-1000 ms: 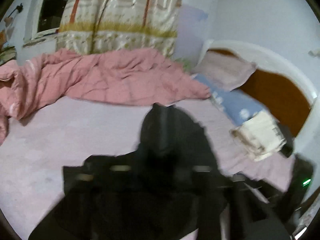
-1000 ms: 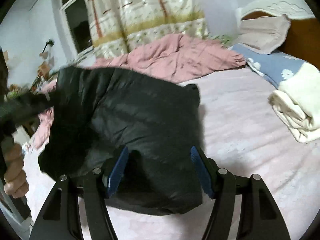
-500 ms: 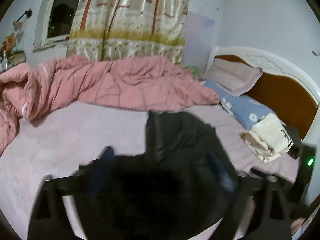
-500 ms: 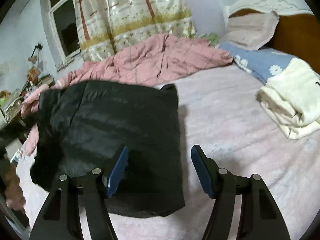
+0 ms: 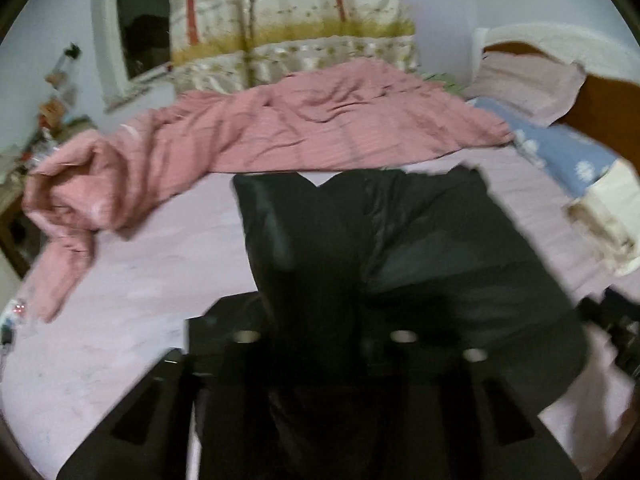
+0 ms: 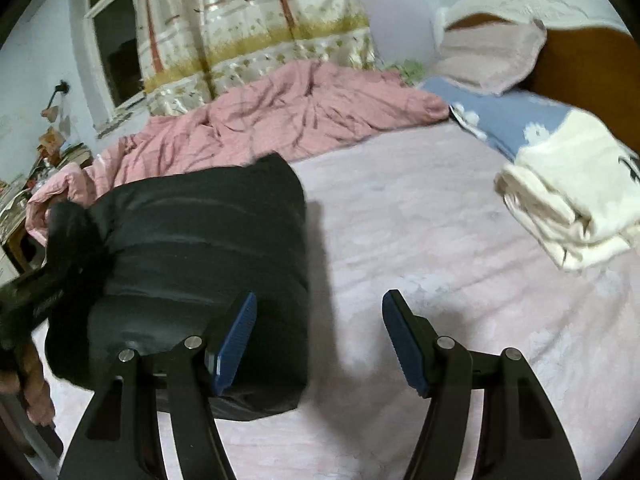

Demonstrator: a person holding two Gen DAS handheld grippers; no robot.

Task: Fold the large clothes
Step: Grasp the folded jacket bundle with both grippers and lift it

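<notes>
A black padded jacket (image 5: 440,248) lies folded into a thick block on the pink bed sheet (image 6: 440,240). In the right wrist view the jacket (image 6: 200,240) fills the left half. My left gripper (image 5: 320,332) sits low at the jacket's near edge. Its jaws are closing, with a thick fold of the jacket filling the gap between them, and its pads are hidden under the dark cloth. The right wrist view shows that gripper blurred at the far left, with a hand (image 6: 32,380) below it. My right gripper (image 6: 318,340) is open over the jacket's right corner, gripping nothing.
A crumpled pink quilt (image 5: 300,128) runs along the far side of the bed. A folded cream garment (image 6: 568,196) lies on a blue pillow (image 6: 512,120) by the wooden headboard (image 6: 580,64). A curtain (image 6: 248,20) and a window (image 6: 116,44) are behind.
The left gripper has come down toward the bed, opened wide and narrowed again on the jacket. The raised left part of the jacket has dropped onto the rest. The right gripper stayed put.
</notes>
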